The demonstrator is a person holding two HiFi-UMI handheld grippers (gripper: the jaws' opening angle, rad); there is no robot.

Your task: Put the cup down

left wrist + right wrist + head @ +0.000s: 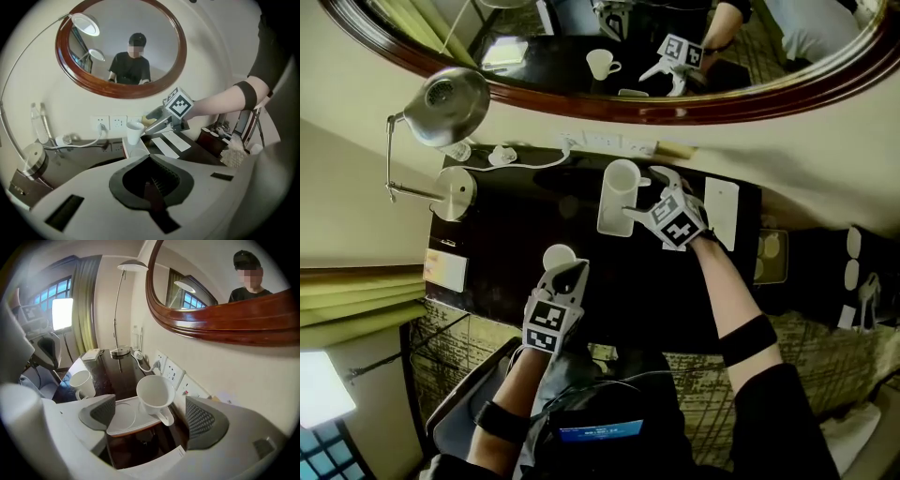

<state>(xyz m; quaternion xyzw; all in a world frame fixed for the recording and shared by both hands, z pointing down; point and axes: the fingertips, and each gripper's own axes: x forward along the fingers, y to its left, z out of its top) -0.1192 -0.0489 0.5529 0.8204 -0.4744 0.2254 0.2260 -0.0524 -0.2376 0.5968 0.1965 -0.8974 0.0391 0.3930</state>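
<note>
A big oval mirror with a dark brown wooden frame hung on the cream wall. Under it stood a shiny black table. A silver metal desk lamp leaned over the table's left end, its round base on the top. White wall sockets sat behind the table, and a white cable ran along there. A white paper card lay flat at the right end.

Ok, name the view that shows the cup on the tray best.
Right gripper view: the cup looms large on the tray, handle showing. Head view shows it from above; left gripper view, small and far.
</note>
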